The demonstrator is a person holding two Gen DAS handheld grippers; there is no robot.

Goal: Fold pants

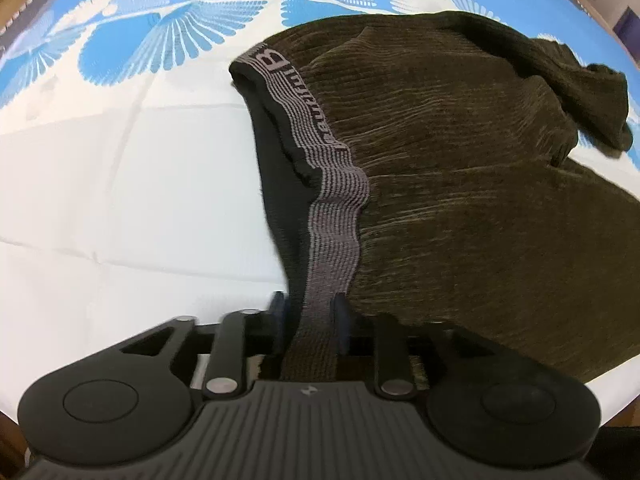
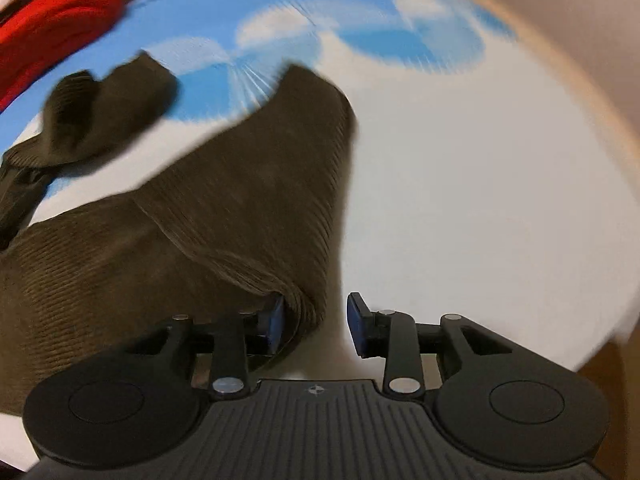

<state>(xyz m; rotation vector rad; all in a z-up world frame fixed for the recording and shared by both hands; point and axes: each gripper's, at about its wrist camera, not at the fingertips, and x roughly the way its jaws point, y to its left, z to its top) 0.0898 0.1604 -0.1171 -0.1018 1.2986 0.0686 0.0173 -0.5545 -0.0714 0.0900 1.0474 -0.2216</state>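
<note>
Left tongs pinch pants waistband; right tongs spread.

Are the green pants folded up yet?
Not neatly. The pants lie rumpled on the sheet, one leg bunched, waistband in the left gripper.

Motion blur smears the whole right wrist view, softening the blue-and-white sheet and the far leg ends of the olive pants. A red cloth at far left runs off the frame, unidentifiable. In the left wrist view, the waistband lettering is only partly legible, and the pants' near right side is cut off at the frame's edge.
</note>
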